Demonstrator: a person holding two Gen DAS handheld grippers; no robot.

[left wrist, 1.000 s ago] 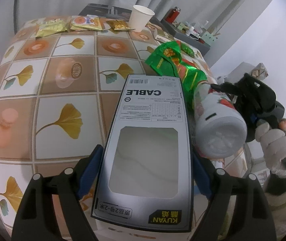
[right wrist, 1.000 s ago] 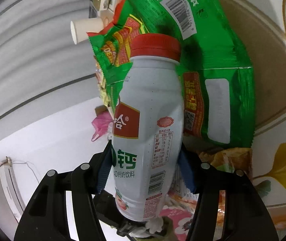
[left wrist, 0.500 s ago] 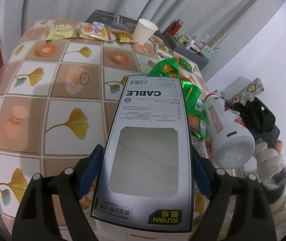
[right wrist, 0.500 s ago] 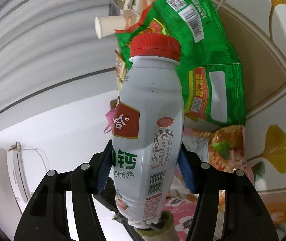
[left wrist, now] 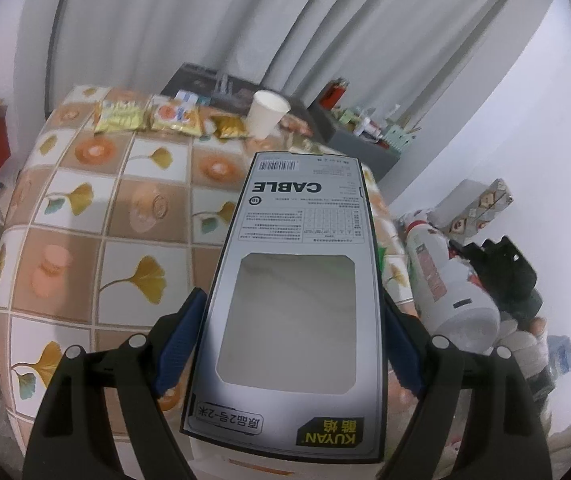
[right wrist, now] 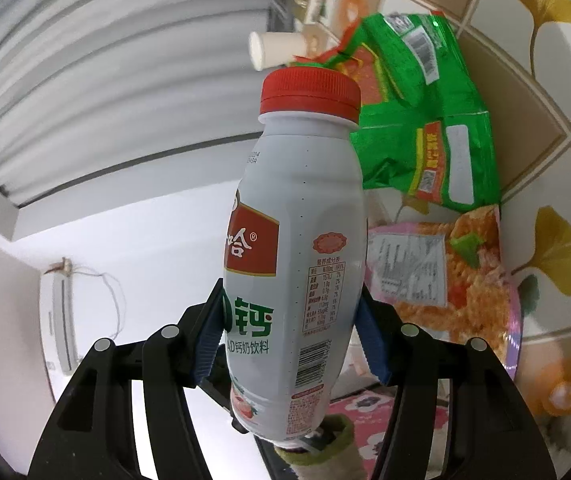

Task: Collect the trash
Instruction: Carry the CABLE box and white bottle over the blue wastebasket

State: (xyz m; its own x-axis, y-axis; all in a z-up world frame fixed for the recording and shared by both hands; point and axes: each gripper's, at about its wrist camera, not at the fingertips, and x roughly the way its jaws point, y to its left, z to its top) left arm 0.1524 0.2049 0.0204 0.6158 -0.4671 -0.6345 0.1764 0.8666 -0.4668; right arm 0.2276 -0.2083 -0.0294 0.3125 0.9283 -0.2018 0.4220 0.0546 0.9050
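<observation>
While the left hand-held gripper (left wrist: 285,344) clamps a grey cable box (left wrist: 293,300) between its blue pads, jaws spread wide to the box's width, the box fills the lower centre of the left wrist view above the tiled-pattern surface (left wrist: 85,208). At the right edge of that view the right hand-held gripper (right wrist: 289,336) shows, closed partway on a white drink bottle (right wrist: 297,240) with a red cap (right wrist: 309,94); a hand (left wrist: 525,344) holds it. Behind the bottle, upper right of the right wrist view, lie a green snack bag (right wrist: 425,120) and an orange packet (right wrist: 465,272). A paper cup (left wrist: 266,114) stands at the surface's far edge beside yellow wrappers (left wrist: 119,117).
</observation>
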